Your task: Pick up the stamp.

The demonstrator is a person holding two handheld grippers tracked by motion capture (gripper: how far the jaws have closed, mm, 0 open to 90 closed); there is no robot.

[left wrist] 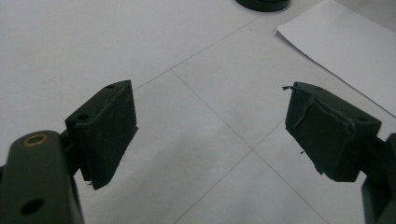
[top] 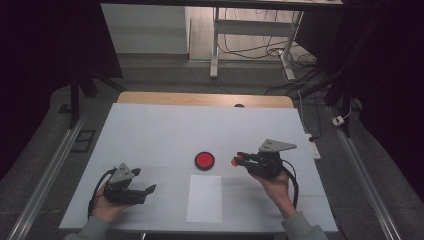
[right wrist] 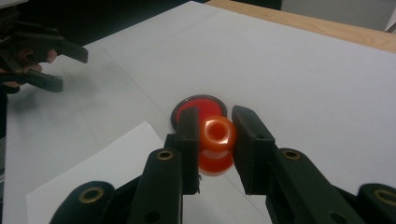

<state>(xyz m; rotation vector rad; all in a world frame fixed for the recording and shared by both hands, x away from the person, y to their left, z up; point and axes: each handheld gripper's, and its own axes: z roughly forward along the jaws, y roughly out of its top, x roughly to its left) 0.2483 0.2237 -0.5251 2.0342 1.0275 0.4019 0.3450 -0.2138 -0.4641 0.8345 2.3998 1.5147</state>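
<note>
The right tool [right wrist: 211, 135] has a tight hold of a small orange spool [right wrist: 216, 142], a shiny bead-like thing with a hole in its top. Its jaws pinch it from both sides, and it looks lifted a little off the white surface [top: 150, 135]. In the high view it sits right of the middle of the picture. Just behind the spool lies a round red dish [right wrist: 198, 108] with a dark rim. I think the pick-up is done, and setting the spool down in the red dish is left. The left tool [left wrist: 210, 128] is wide open with nothing in it, low at the lower left, near a white paper sheet [top: 205, 198].
</note>
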